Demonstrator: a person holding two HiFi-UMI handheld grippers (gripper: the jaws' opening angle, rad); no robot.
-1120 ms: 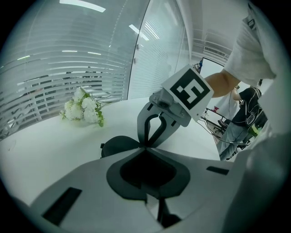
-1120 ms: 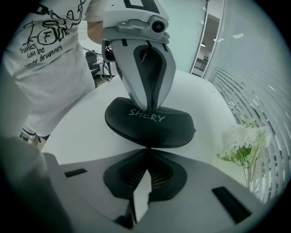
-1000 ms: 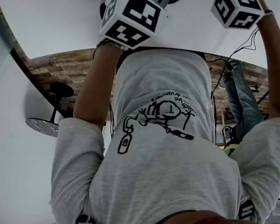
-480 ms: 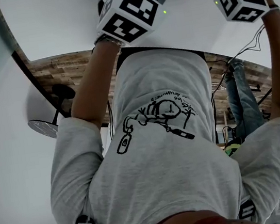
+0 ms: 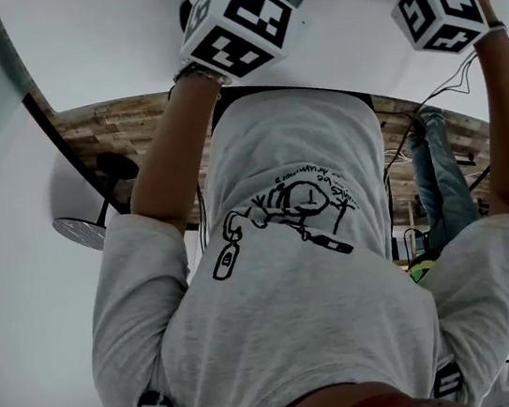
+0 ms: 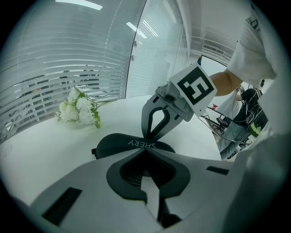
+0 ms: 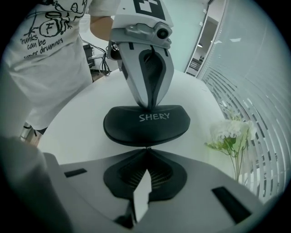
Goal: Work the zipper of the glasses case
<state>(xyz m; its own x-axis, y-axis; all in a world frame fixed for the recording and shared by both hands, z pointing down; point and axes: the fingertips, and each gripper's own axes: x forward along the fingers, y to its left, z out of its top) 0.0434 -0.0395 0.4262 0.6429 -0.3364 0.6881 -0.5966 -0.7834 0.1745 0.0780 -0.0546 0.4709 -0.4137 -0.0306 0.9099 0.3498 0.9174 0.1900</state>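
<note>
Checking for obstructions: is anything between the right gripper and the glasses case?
Nothing visible. The right gripper, shut, is right at the near edge of the glasses case. The left gripper is at its far edge, and the flowers stand off to the side.

Glasses case point(image 7: 146, 124) on table point(image 7: 77, 118), between left gripper point(image 7: 148, 106) and right gripper point(image 7: 146, 149); flowers point(image 7: 227, 132) on table, beside case, apart.

A round white tabletop point(image 6: 41, 154) fills the lower part of the left gripper view. Behind it, a glass wall with horizontal white blinds point(image 6: 59, 68) spans nine to twelve o'clock, with a bright ceiling light strip point(image 6: 78, 4) at eleven. In the head view, brown wood-plank floor point(image 5: 119, 123) lies at ten o'clock and a black pedestal stand with a round base point(image 5: 80, 229) at nine.
</note>
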